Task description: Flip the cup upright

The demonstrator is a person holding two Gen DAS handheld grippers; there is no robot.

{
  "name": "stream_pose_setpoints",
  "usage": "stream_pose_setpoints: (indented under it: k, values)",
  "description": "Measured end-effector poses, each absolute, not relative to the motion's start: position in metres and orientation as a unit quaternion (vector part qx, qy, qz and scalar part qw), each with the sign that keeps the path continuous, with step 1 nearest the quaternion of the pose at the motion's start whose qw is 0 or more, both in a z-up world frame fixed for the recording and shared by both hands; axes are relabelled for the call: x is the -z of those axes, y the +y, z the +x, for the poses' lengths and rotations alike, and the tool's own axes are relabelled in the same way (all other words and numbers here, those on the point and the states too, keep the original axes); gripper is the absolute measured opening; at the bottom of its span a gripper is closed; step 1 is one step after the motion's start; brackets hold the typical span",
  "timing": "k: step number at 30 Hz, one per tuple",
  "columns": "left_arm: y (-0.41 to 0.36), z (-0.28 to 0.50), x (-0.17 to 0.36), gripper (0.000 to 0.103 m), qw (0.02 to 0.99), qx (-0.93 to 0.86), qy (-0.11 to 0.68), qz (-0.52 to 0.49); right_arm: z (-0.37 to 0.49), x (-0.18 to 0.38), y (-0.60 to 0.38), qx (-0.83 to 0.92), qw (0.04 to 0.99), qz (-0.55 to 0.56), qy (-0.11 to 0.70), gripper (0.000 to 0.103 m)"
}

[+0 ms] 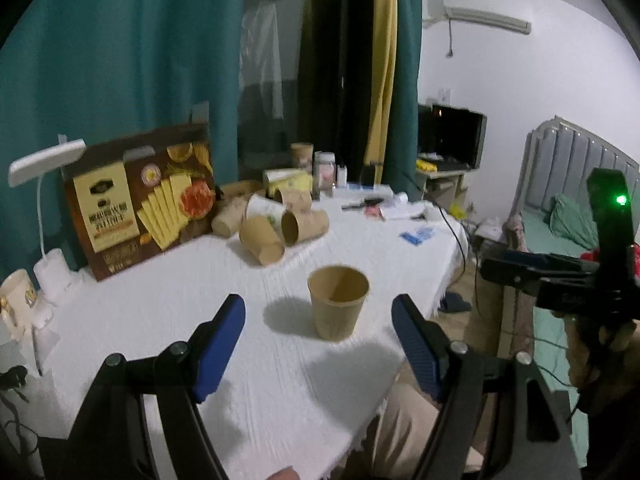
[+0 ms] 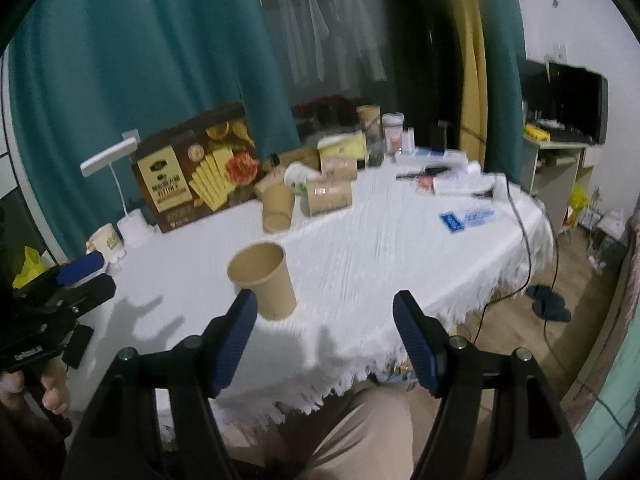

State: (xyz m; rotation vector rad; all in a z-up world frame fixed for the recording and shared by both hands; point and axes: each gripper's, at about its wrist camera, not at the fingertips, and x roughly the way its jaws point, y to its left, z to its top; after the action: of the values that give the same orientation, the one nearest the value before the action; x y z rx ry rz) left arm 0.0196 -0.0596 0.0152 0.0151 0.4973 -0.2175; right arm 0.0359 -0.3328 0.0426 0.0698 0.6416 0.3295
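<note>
Left-wrist view. Left gripper [image 1: 318, 344]: two black fingers with blue pads [image 1: 218, 354], jaws standing apart, nothing between the pads, raised clear of the tabletop. Brown paper cup [image 1: 338, 302]: upright, mouth up, alone on the white tablecloth [image 1: 280, 392], beyond the pad tips and touching neither. Cluster of paper cups [image 1: 276, 224] at 11 o'clock from the upright cup, well apart from it: several brown ones and one white, most lying on their sides. Printed food box [image 1: 140, 196] at 10 o'clock, propped upright before the teal curtain [image 1: 120, 60]. White desk lamp [image 1: 44, 196] at 9 o'clock, a mug [image 1: 16, 300] just below it. Jars and small cartons at 12 o'clock along the far table edge, too blurred to name. Right gripper [image 1: 520, 272] at 3 o'clock, seen side-on beneath a green light, off the table's edge. Beige trouser leg [image 1: 400, 432] at 6 o'clock under the cloth fringe.

Right-wrist view. Right gripper [image 2: 324, 338]: blue pads spread, holding nothing. Brown paper cup [image 2: 264, 280] at 11 o'clock, upright on the cloth, just beyond the left pad's tip; contact between the two cannot be told. Toppled cup cluster [image 2: 312, 192] at 12 o'clock. Food box [image 2: 200, 176] and lamp [image 2: 108, 160] at 10 o'clock. Left gripper [image 2: 78, 268] at 9 o'clock, held in a hand [image 2: 48, 392]. Blue packet [image 2: 466, 218] and black cable [image 2: 524, 232] at 2 o'clock. Dark slipper [image 2: 548, 306] on the wooden floor at 3 o'clock.
</note>
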Motion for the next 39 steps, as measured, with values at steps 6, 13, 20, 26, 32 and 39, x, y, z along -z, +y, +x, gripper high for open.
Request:
stream_pose_setpoints:
  k: [6, 13, 20, 26, 32, 39]
  values:
    - [-0.052, 0.006, -0.043, 0.077, 0.978, 0.098, 0.187, 0.0, 0.018, -0.079, -0.334, -0.165, 0.949, 0.021, 0.269, 0.068]
    - [-0.042, -0.011, -0.066, 0.088, 0.987, 0.077, 0.142, 0.0, 0.0, -0.111, -0.328, -0.157, 0.961, 0.008, 0.229, 0.071]
    - [-0.023, -0.017, -0.071, 0.088, 0.988, 0.065, 0.137, -0.007, -0.014, -0.124, -0.313, -0.161, 0.966, 0.002, 0.201, 0.077]
    - [-0.012, -0.016, -0.067, 0.088, 0.988, 0.063, 0.14, -0.012, -0.008, -0.117, -0.297, -0.166, 0.963, -0.001, 0.21, 0.079]
    - [-0.002, -0.014, -0.059, 0.088, 0.987, 0.064, 0.146, -0.018, 0.002, -0.107, -0.285, -0.169, 0.96, -0.007, 0.223, 0.079]
    - [0.002, -0.012, -0.053, 0.088, 0.986, 0.066, 0.15, -0.026, 0.007, -0.101, -0.28, -0.172, 0.958, -0.01, 0.23, 0.079]
